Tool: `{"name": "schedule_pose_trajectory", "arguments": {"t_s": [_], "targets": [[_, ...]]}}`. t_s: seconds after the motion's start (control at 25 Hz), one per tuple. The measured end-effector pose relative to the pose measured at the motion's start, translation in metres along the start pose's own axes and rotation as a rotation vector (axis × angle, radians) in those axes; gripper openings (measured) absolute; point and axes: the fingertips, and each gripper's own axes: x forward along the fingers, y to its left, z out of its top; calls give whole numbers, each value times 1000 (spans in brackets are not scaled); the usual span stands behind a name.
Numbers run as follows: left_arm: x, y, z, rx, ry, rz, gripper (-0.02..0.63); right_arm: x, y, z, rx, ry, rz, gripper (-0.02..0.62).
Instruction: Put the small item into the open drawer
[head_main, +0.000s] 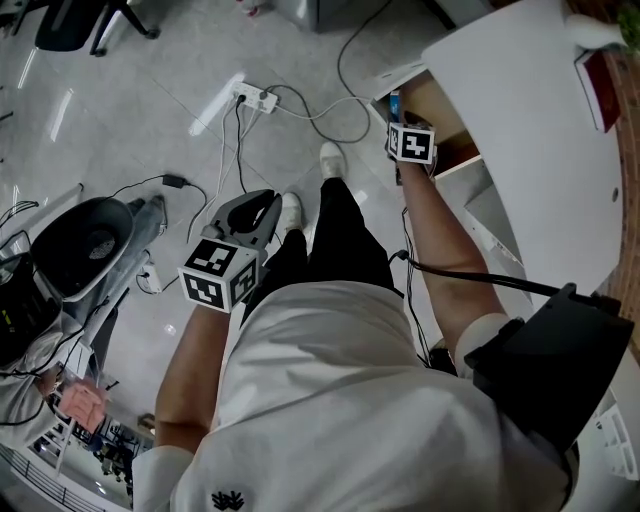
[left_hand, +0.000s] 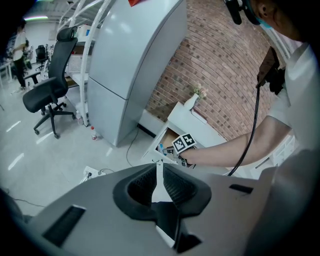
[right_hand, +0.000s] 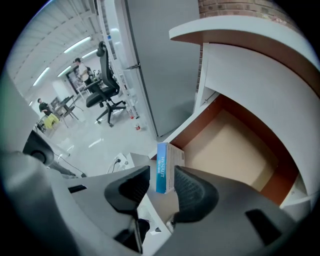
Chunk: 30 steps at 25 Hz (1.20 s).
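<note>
The task is looking close to done. The small blue-and-white box (right_hand: 166, 167) is standing upright at the near corner of the open drawer (right_hand: 235, 145), by the drawer's left wall. The jaw tips are hiding its foot, so I cannot tell whether it is already resting on the drawer floor or on the rim. The right gripper (right_hand: 161, 176) is reaching over the drawer's near edge with its jaws spread wide. The box is sitting between and just beyond the tips, and a clear gap is showing on the left side, so the pads are not seeming to press on it. Judging from this, what is remaining is confirming that the box is settling inside the drawer and drawing the gripper clear. The left gripper (left_hand: 159, 170) is hanging well away from the drawer, out over the floor. Its jaws are drawn together to a thin slit and are carrying nothing.
</note>
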Motion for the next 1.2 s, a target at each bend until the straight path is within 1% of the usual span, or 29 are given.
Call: {"name": "schedule_pose_trajectory", "arguments": {"t_s": [0.16, 0.28, 0.36, 0.48, 0.56, 0.68, 0.8, 0.92, 1.04, 1.2], "targets": [[-21, -14, -3, 35, -26, -22, 54, -36, 12, 1, -20, -36, 6, 175], [-34, -26, -5, 54, -44, -40, 54, -61, 21, -2, -36, -57, 34, 175], [-48, -32, -5, 64, -59, -55, 54, -82, 28, -6, -60, -64, 37, 172], [-72, -42, -12, 84, -89, -72, 54, -122, 47, -20, -88, -79, 55, 136], [-85, -49, -19, 102, -118, -75, 54, -147, 61, -33, -110, -94, 84, 104], [-108, -52, -21, 120, -156, -90, 54, -184, 92, -47, -139, -98, 131, 58], [-137, -54, -26, 130, -167, -111, 54, -225, 132, -66, -178, -70, 182, 44], [-163, -59, -43, 150, -166, -121, 54, -265, 168, -90, -206, -62, 223, 41], [-181, -58, -62, 164, -172, -133, 54, -295, 196, -108, -229, -81, 238, 40], [-198, -54, -81, 189, -182, -146, 51, -325, 220, -129, -237, -106, 242, 38]]}}
